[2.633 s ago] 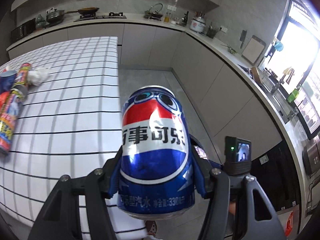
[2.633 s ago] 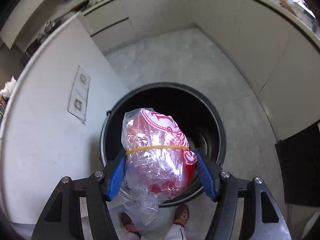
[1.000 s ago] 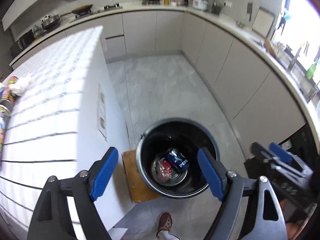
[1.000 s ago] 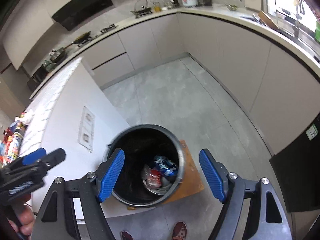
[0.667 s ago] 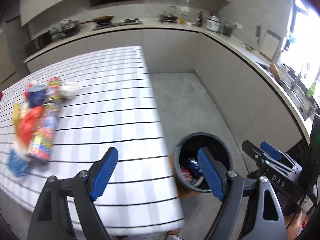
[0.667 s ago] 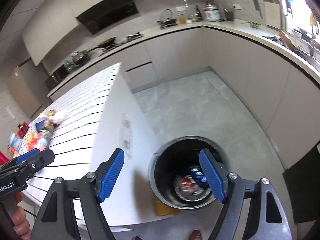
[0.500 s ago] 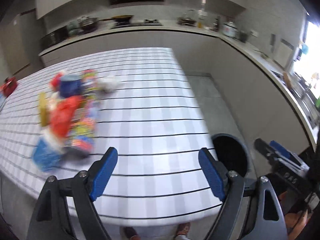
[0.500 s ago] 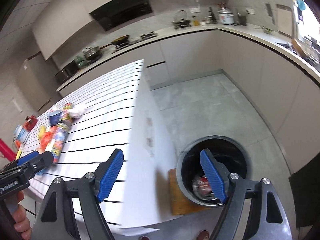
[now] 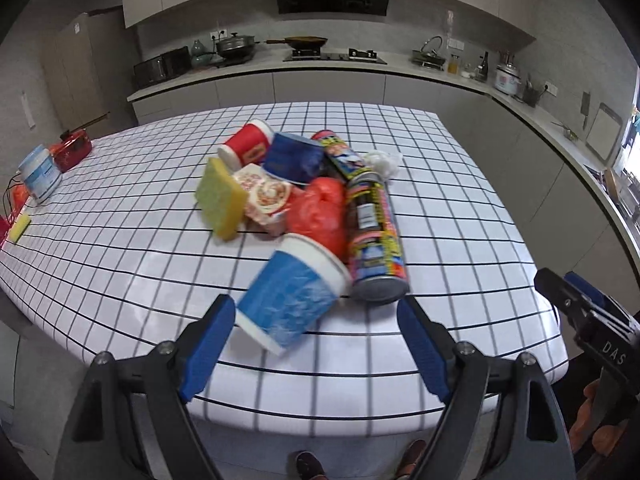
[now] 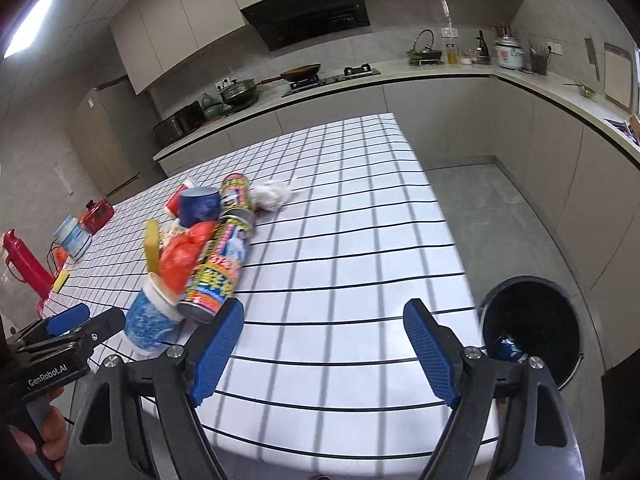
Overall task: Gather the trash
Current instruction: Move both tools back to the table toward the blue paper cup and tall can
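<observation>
A pile of trash lies on the checked table [image 9: 460, 208]: a blue-and-white cup [image 9: 290, 294] on its side nearest me, a long colourful can [image 9: 374, 236], a red bag [image 9: 320, 214], a yellow-green sponge [image 9: 220, 198], a noodle bowl [image 9: 264, 196], a dark blue cup [image 9: 294, 158], a red cup [image 9: 246, 146] and a white tissue [image 9: 384, 162]. My left gripper [image 9: 316, 344] is open and empty just before the blue-and-white cup. My right gripper [image 10: 324, 350] is open and empty over the table's near edge. The dark bin [image 10: 532, 330] stands on the floor at right with a blue can [image 10: 510, 350] inside.
At the table's far left stand a white tub [image 9: 40, 174], a red box [image 9: 74, 150] and a small yellow sponge [image 9: 20, 228]. A red bottle [image 10: 24, 264] shows in the right wrist view. Kitchen counters [image 9: 360, 68] run along the back and right walls.
Both grippers dropped their loads, the cola can and the red bag, into the bin, opened, and swung left from the bin to face the trash pile on the table.
</observation>
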